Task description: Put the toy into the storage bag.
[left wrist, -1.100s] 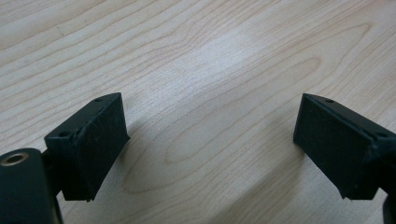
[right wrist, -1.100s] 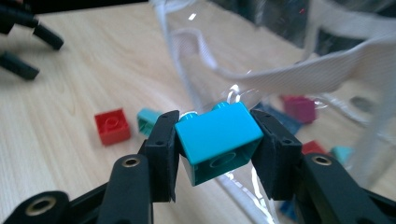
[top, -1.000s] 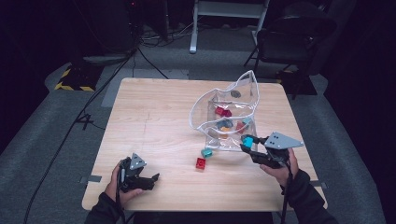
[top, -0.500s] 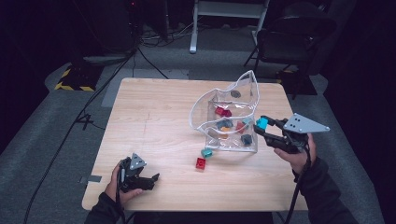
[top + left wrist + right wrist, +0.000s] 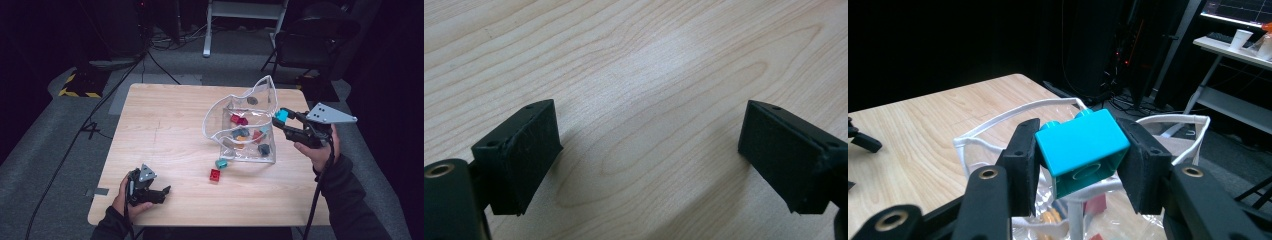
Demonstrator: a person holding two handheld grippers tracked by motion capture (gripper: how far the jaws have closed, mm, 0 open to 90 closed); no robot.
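My right gripper [image 5: 283,118] [image 5: 1083,150] is shut on a turquoise brick [image 5: 282,115] [image 5: 1082,147], held in the air just right of the rim of a clear plastic bag [image 5: 245,125] [image 5: 1013,115]. The bag stands open on the table and holds several coloured bricks. A teal brick [image 5: 221,163] and a red brick [image 5: 215,174] lie on the wood in front of the bag. My left gripper [image 5: 162,192] [image 5: 649,160] rests low over bare wood at the table's front left corner, open, with nothing between its jaws.
The wooden table [image 5: 165,130] has free room across its left half. A dark chair [image 5: 310,40] and a white desk frame [image 5: 240,20] stand beyond the far edge. Cables [image 5: 90,125] run over the grey floor at the left.
My right gripper has risen with the turquoise brick and swung from the bag's front right corner to beside its upper right rim. The left gripper has stayed put.
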